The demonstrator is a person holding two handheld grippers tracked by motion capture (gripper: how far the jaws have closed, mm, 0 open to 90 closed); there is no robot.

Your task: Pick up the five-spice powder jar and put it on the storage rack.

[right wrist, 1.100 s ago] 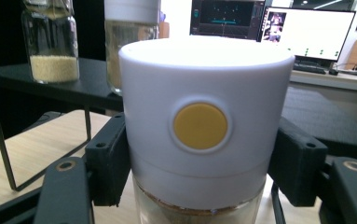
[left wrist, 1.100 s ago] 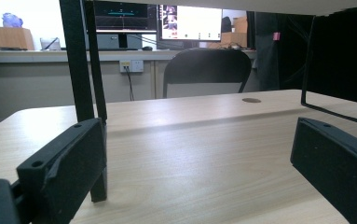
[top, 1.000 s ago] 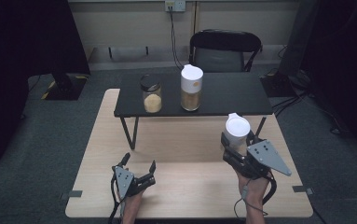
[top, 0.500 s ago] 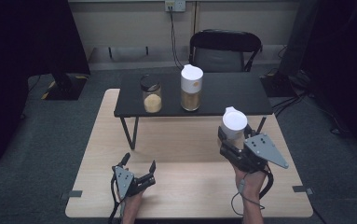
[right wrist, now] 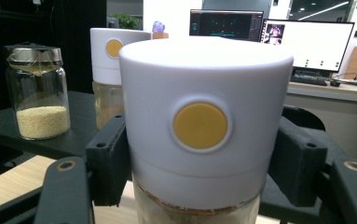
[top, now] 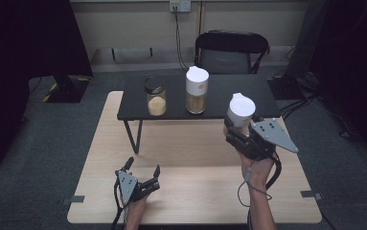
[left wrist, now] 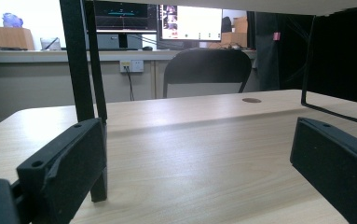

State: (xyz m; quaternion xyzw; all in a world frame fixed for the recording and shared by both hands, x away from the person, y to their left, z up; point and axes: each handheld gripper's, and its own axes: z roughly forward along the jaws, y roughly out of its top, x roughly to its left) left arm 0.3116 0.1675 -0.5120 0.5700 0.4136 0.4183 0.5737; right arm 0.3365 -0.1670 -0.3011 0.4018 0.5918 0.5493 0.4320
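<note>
The right gripper (top: pixel 238 130) clamps the jar (top: pixel 240 111) (white lid), lifted since a second ago toward the shelf's (top: pixel 229 91) near right edge, where bare room remains. The left gripper (top: pixel 143 175) rests wide open on the table (top: pixel 195 158).

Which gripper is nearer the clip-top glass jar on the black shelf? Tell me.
Left, narrowly. The left gripper lies on the table, below the glass jar; the right gripper, shut on a white-lidded jar, is off toward the shelf's far end.
</note>
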